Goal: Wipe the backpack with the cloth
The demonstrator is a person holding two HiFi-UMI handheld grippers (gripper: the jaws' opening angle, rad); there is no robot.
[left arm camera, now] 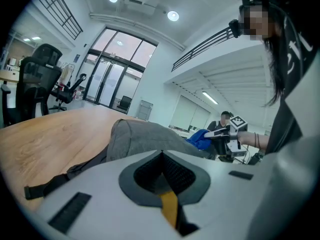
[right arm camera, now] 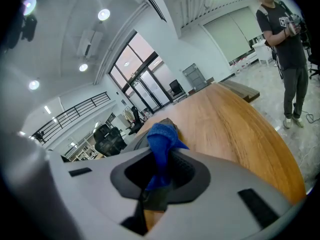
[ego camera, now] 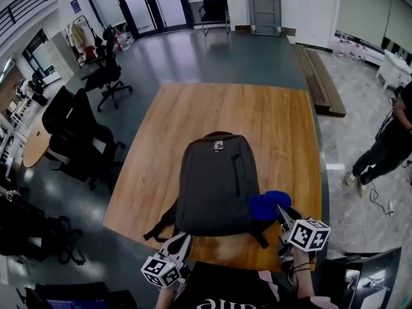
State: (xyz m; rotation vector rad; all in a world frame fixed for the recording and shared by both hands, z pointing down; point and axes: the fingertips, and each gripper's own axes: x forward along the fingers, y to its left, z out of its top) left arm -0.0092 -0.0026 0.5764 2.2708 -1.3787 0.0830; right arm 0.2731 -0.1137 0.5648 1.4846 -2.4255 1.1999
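Observation:
A dark grey backpack lies flat on the wooden table, its top handle pointing away from me. A blue cloth rests against the backpack's near right edge, and my right gripper is shut on it. In the right gripper view the cloth bunches up between the jaws, with the backpack behind it. My left gripper sits at the backpack's near left corner, shut and holding nothing. The left gripper view looks along the backpack toward the cloth.
Black backpack straps trail to the table's near edge. Office chairs stand to the left of the table. A person stands on the floor to the right, and a low wooden bench runs along the far right.

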